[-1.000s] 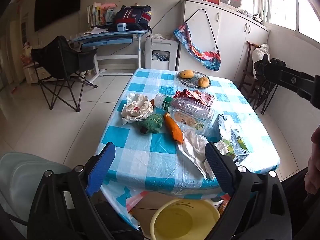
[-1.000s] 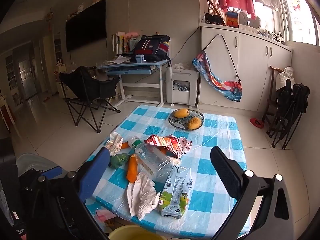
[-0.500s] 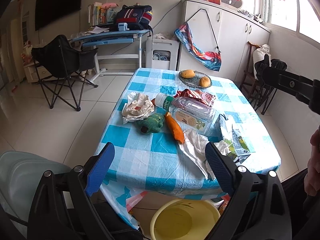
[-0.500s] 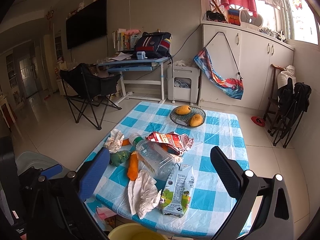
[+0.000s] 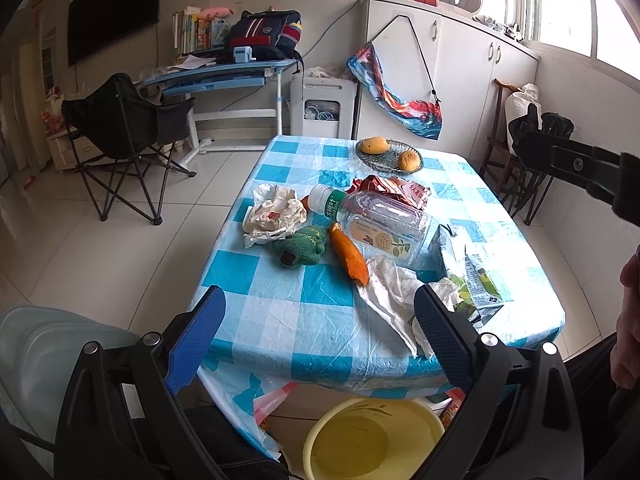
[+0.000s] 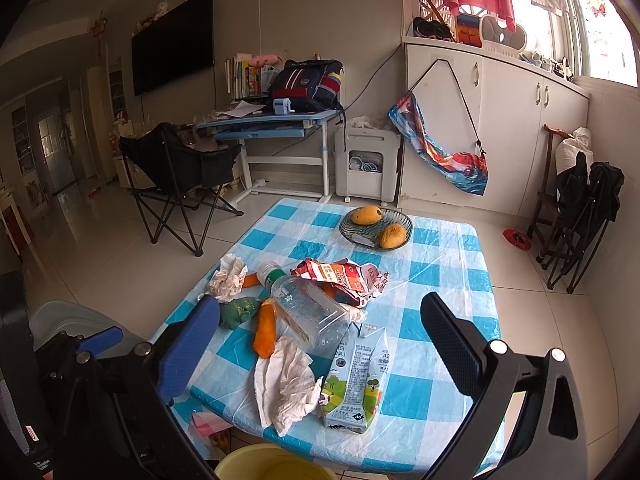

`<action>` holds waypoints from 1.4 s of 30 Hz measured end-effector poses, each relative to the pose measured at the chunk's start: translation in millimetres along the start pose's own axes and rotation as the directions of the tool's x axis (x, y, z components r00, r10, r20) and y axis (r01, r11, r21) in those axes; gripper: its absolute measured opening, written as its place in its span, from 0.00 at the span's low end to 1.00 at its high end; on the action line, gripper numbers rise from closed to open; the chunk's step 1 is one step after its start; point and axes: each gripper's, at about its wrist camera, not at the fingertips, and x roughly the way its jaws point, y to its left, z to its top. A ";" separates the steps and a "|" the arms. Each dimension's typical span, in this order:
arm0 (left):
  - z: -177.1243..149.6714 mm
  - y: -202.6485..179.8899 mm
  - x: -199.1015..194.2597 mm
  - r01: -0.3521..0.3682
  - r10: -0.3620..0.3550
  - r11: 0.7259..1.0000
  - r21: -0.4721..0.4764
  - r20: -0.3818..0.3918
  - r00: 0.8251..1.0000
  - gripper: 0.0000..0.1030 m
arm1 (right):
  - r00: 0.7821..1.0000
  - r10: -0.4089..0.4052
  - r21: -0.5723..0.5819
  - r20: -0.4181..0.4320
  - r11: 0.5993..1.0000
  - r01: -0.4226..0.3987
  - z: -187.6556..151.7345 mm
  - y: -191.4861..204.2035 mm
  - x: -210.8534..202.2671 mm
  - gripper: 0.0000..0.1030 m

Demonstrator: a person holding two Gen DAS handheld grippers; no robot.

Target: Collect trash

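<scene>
On the blue-checked table (image 5: 280,292) (image 6: 440,280) lies trash: a clear plastic bottle (image 5: 376,224) (image 6: 308,308), a milk carton (image 5: 468,276) (image 6: 356,380), a crumpled white tissue (image 5: 392,300) (image 6: 284,384), a crumpled paper wrapper (image 5: 272,212) (image 6: 228,280), a red snack wrapper (image 5: 396,192) (image 6: 340,276), an orange carrot (image 5: 350,256) (image 6: 266,330) and a green knitted toy (image 5: 302,246) (image 6: 238,312). My left gripper (image 5: 316,336) hangs open before the table's near edge. My right gripper (image 6: 320,348) is open above the tissue and carton, holding nothing.
A yellow basin (image 5: 372,436) (image 6: 272,464) sits on the floor below the table's near edge. A glass dish with two mangoes (image 5: 390,152) (image 6: 376,224) stands at the far end. A black folding chair (image 5: 120,136) and a desk (image 5: 224,76) stand beyond on the left.
Both views have shifted slightly closer to the table. The objects on the table have not moved, and both grippers stay open.
</scene>
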 end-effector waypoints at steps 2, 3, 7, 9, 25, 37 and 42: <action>-0.7 -0.6 0.4 0.000 0.000 1.000 0.002 0.000 1.000 0.90 | 1.000 0.002 0.003 -0.003 1.000 -0.002 -0.2 -0.2 0.5 0.94; -1.2 -0.3 1.0 0.000 0.000 1.000 0.003 -0.001 1.000 0.90 | 1.000 0.003 0.004 -0.005 1.000 -0.003 -0.6 -0.5 1.2 0.94; -1.4 -1.3 0.9 -0.001 0.001 1.000 0.005 -0.001 1.000 0.90 | 1.000 0.003 0.004 -0.008 1.000 -0.003 -0.5 -1.2 2.0 0.94; -1.4 -1.5 0.7 -0.001 0.001 1.000 0.004 -0.001 1.000 0.90 | 1.000 0.002 0.004 -0.007 1.000 -0.002 -0.6 -0.9 2.0 0.94; -5.9 -4.1 4.4 0.000 0.000 1.000 0.013 -0.004 1.000 0.91 | 1.000 0.003 0.009 -0.016 1.000 -0.002 -3.9 -3.0 5.7 0.94; -5.4 -3.5 22.2 0.042 -0.043 0.999 -0.027 -0.050 0.998 0.91 | 0.997 -0.059 0.126 -0.042 0.990 0.064 -7.1 -50.9 21.4 0.94; -0.8 -4.3 31.3 0.048 -0.050 0.998 -0.033 -0.067 0.997 0.91 | 0.993 -0.061 0.204 -0.101 0.976 0.080 -12.2 -78.5 35.5 0.94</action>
